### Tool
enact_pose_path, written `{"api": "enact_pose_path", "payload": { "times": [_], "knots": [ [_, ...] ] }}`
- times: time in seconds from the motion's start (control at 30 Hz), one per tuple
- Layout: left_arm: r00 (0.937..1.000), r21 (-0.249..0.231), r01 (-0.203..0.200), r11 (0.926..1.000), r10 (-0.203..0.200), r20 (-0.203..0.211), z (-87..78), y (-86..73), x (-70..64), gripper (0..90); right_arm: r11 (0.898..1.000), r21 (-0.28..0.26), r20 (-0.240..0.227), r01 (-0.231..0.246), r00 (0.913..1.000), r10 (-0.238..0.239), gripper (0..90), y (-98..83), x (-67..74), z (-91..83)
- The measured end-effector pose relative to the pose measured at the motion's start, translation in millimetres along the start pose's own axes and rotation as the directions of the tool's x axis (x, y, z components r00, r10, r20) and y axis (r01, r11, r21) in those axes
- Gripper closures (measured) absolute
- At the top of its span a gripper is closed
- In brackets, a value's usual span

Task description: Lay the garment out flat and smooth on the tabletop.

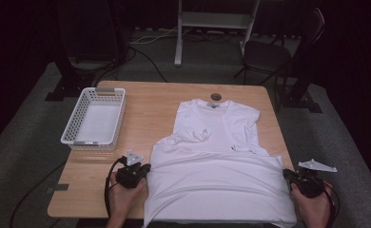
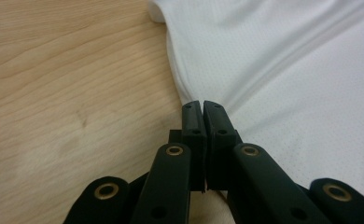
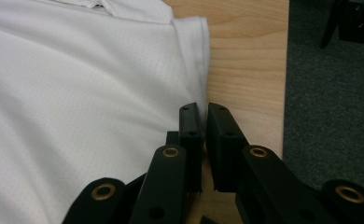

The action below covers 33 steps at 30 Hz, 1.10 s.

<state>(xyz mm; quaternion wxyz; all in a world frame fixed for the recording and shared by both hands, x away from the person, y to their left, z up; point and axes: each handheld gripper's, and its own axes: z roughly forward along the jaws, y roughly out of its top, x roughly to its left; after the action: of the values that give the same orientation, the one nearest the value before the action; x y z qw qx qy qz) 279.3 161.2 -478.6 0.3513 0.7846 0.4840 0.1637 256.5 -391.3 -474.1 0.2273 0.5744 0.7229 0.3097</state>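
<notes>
T-shirt (image 1: 217, 166): white, spread flat on the wooden table (image 1: 150, 109), collar at the far end, hem over the near edge — long axis running away from the person.
Left gripper (image 2: 202, 105): at the shirt's left side edge, jaws pressed together; whether cloth is pinched I cannot tell.
Right gripper (image 3: 203, 109): at the right side edge, jaws a narrow slit apart, apparently holding nothing.
Basket (image 1: 95, 118): white, empty, far left — nearer the left hand.

- Bare light wooden bench (image 1: 150, 102) lies open between the white slatted plastic basket (image 1: 94, 118) and the flat white fabric shirt (image 1: 217, 156).
- The basket blocks the far-left corner.
</notes>
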Motion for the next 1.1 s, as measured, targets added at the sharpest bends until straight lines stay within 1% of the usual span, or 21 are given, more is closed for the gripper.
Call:
{"api": "enact_pose_path", "payload": {
  "times": [0.17,0.2,0.23,0.27,0.33,0.4,0.43,0.5,0.6,0.63,0.73,0.83,0.97,1.1],
  "knots": [
    [1.0,0.003,0.005,1.0,-0.005,-0.008,-5.4,-4.5,2.3,89.4,1.0,0.007,0.005,0.006,1.0,-0.006,84.8,-3.8,1.3,-4.2],
    [0.9999,0.003,0.004,1.0,-0.004,-0.01,-5.9,-5.1,2.2,89.4,1.0,0.007,0.001,0.006,1.0,-0.006,82.2,-4.1,1.1,-4.0],
    [0.9999,0.003,0.002,1.0,-0.002,-0.012,-6.3,-5.4,2.0,89.4,1.0,0.005,-0.01,0.001,1.0,-0.001,77.5,-4.3,0.5,-3.3],
    [0.9999,0.003,0.0,1.0,0.0,-0.013,-6.4,-5.5,1.7,89.4,1.0,-0.004,-0.017,-0.004,0.9999,0.004,75.5,-4.1,-0.6,-2.8],
    [0.9999,0.005,-0.001,1.0,0.001,-0.013,-6.4,-5.3,1.7,89.4,1.0,-0.017,-0.023,-0.02,0.9995,0.02,68.5,-2.4,-1.9,-1.0],
    [0.9999,0.003,0.001,1.0,-0.001,-0.012,-6.0,-5.1,2.0,89.4,0.999,-0.03,-0.06,-0.037,0.9976,0.035,65.4,0.2,-3.3,1.4],
    [0.9999,0.003,0.002,1.0,-0.002,-0.012,-5.9,-5.1,2.1,89.4,0.999,-0.034,-0.068,-0.042,0.9969,0.04,64.1,1.7,-3.6,3.3],
    [0.9999,0.002,0.002,1.0,-0.002,-0.012,-5.7,-5.1,2.1,89.4,0.998,-0.032,-0.07,-0.047,0.9965,0.044,63.8,5.0,-4.3,7.5],
    [0.9999,0.0,0.003,1.0,-0.003,-0.01,-5.8,-5.4,2.4,89.3,0.999,-0.026,-0.085,-0.047,0.9954,0.045,64.7,9.1,-3.2,13.6],
    [1.0,-0.001,0.003,1.0,-0.003,-0.008,-5.8,-5.5,2.7,89.3,0.999,-0.022,-0.088,-0.04,0.9954,0.038,67.2,10.1,-2.0,15.4],
    [0.9999,-0.003,0.007,1.0,-0.007,-0.009,-5.7,-5.6,3.8,89.3,1.0,0.001,-0.096,-0.021,0.9952,0.02,80.1,11.2,3.9,19.1],
    [0.9998,-0.003,0.009,1.0,-0.009,-0.016,-5.9,-5.3,5.3,89.4,1.0,0.006,-0.096,0.005,0.9953,-0.005,86.7,10.3,9.9,18.9],
    [0.9993,-0.006,0.022,0.9997,-0.022,-0.031,-6.4,-5.4,10.6,89.4,1.0,0.008,-0.103,0.025,0.9944,-0.024,88.1,6.0,17.3,13.9],
    [0.9988,-0.008,0.034,0.9994,-0.034,-0.034,-7.5,-6.1,14.7,89.4,0.999,0.01,-0.107,0.034,0.9937,-0.033,88.2,-0.4,20.8,7.9]
  ]
}}
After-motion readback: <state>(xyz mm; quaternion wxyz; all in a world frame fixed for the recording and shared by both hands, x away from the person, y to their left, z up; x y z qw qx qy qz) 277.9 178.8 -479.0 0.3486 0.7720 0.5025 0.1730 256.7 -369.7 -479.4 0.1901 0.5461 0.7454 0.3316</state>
